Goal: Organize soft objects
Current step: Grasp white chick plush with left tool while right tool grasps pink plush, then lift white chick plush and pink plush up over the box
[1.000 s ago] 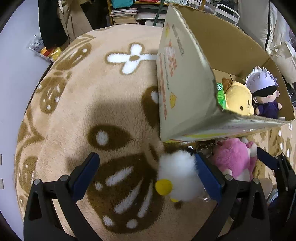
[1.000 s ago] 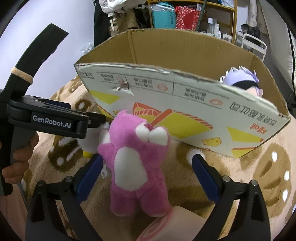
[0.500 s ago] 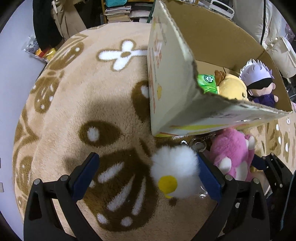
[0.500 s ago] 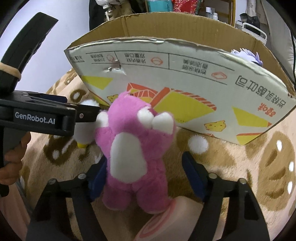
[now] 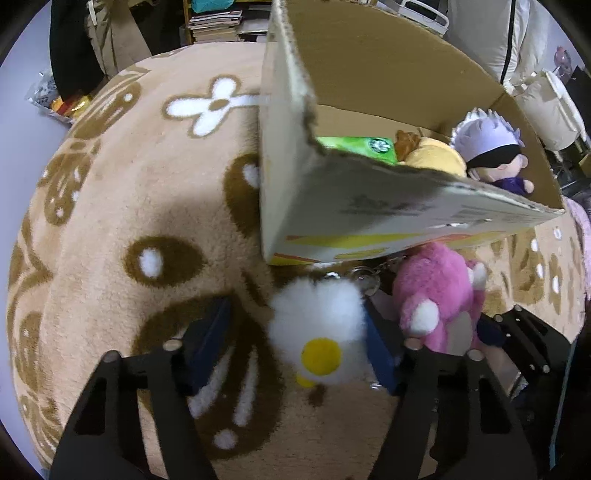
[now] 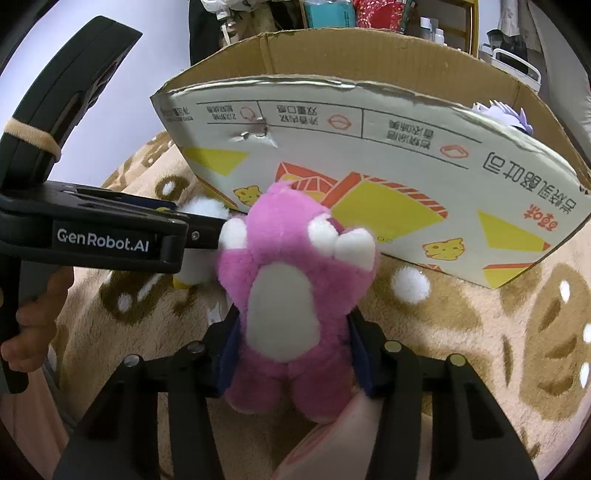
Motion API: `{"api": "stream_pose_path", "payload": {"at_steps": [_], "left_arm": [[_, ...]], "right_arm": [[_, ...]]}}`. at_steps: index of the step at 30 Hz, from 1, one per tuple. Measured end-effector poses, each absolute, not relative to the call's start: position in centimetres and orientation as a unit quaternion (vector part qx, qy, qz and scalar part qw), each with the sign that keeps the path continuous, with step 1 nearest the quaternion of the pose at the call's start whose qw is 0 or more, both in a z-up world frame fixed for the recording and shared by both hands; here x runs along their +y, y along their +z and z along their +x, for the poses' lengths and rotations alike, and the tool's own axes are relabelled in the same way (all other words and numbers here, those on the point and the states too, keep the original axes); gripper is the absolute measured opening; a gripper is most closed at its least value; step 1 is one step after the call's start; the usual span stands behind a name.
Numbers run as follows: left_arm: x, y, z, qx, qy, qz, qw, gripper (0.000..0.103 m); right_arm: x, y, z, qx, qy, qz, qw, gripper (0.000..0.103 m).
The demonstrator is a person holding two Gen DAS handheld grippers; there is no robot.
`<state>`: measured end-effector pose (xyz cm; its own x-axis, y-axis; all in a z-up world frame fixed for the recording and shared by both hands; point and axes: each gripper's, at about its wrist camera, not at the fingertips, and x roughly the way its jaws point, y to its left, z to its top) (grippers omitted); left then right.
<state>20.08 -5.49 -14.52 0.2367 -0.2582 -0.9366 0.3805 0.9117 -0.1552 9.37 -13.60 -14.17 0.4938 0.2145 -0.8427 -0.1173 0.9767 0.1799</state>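
A white fluffy plush with a yellow beak lies on the carpet by the cardboard box. My left gripper is partly closed around it; its right finger touches the plush and the left finger stands off. My right gripper is shut on a pink plush, upright in front of the box wall. The pink plush also shows in the left wrist view. Inside the box lie a yellow plush, a white-haired doll and a green item.
A beige carpet with brown and white patterns covers the floor. A pink round cushion-like item lies under my right gripper. Shelves with books and clutter stand behind the box. A keychain ring hangs from the white plush.
My right gripper has closed onto the pink plush. My left gripper's fingers have narrowed around the white plush and moved closer to the box.
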Motion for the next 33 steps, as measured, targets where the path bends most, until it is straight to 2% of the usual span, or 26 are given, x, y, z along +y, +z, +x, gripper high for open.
{"api": "stream_pose_path", "payload": {"at_steps": [1,2,13,16,27,33], "left_arm": [[-5.6,-14.6,20.0,0.589,-0.215,0.040,0.778,0.048],[-5.9,-14.8,19.8,0.597,-0.223,0.030,0.770,0.044],[-7.3,-15.0,18.0,0.598,-0.222,0.040,0.769,0.033],[-7.1,-14.4,17.2,0.589,-0.220,0.044,0.776,0.026],[-6.0,-12.0,14.6,0.555,-0.215,0.050,0.802,0.026],[-5.7,-8.6,12.5,0.496,-0.212,0.069,0.839,0.026]], "right_arm": [[-13.6,-14.1,9.3,0.492,0.096,0.051,0.864,0.053],[-13.6,-14.0,9.2,0.491,0.095,0.051,0.864,0.052],[-14.7,-13.1,8.6,0.481,0.081,0.055,0.871,0.052],[-15.1,-12.7,8.2,0.475,0.078,0.055,0.875,0.051],[-16.0,-10.0,6.6,0.439,0.059,0.054,0.895,0.051],[-16.6,-8.0,5.4,0.410,0.036,0.056,0.910,0.051]]}}
